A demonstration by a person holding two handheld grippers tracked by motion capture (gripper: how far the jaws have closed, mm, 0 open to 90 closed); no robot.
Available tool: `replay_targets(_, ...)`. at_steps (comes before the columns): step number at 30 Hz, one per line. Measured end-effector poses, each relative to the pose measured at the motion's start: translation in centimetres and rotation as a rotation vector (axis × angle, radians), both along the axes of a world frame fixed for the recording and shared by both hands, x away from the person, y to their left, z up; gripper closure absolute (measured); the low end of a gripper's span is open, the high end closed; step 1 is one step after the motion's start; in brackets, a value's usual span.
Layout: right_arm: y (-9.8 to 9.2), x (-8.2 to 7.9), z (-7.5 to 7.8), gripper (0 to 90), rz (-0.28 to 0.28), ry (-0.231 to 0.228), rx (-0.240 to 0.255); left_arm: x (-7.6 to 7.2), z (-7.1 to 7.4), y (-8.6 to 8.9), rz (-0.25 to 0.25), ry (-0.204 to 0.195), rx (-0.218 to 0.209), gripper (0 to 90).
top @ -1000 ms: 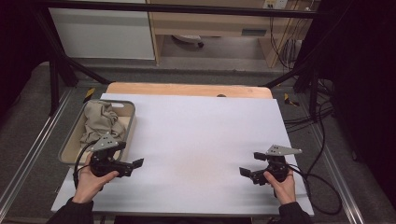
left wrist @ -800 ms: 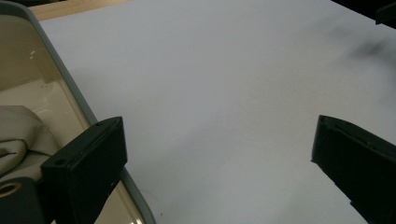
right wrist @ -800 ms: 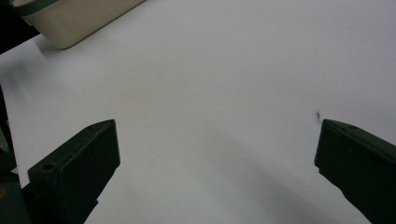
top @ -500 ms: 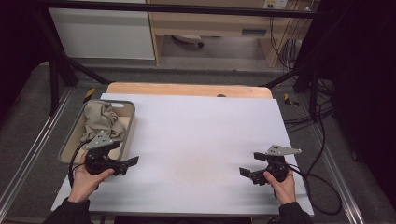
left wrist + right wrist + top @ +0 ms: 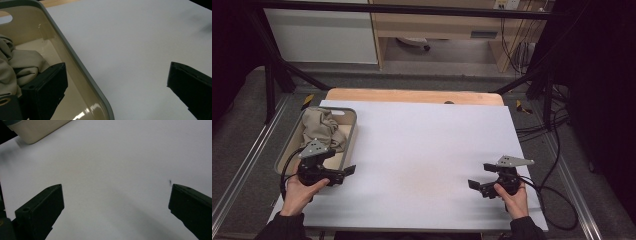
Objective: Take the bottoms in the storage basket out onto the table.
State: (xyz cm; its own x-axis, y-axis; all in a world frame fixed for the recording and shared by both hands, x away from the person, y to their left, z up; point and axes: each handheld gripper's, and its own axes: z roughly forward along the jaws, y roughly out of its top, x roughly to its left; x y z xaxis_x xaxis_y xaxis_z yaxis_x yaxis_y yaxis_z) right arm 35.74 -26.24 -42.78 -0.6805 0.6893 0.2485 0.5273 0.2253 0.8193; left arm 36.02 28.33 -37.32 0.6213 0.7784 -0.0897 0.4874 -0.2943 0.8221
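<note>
Left gripper (image 5: 343, 172), jaws spread wide, straddles the near right rim of the beige tray (image 5: 350, 131). Right gripper (image 5: 476, 186), jaws likewise spread, hovers well apart from the tray. Crumpled tan cloth (image 5: 319, 127) lies inside the tray.

High view: fixed overhead on the person's side, looking forward and down, whole bench (image 5: 422, 150) in frame. Left gripper view: close and low, straddling the tray (image 5: 82, 72) rim. Right gripper view: close over bare bench, facing left. All three views share the tray.
</note>
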Motion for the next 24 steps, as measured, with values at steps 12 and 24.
replay_targets(12,0.0,0.0,0.0,0.5,-0.003,0.006,-0.009,0.3,0.5,0.8,0.025,-0.004,0.010,2.7)
replay_targets(24,0.2,0.0,-0.2,0.5,-0.001,0.007,-0.017,1.1,1.4,1.9,0.062,-0.011,-0.005,2.9)
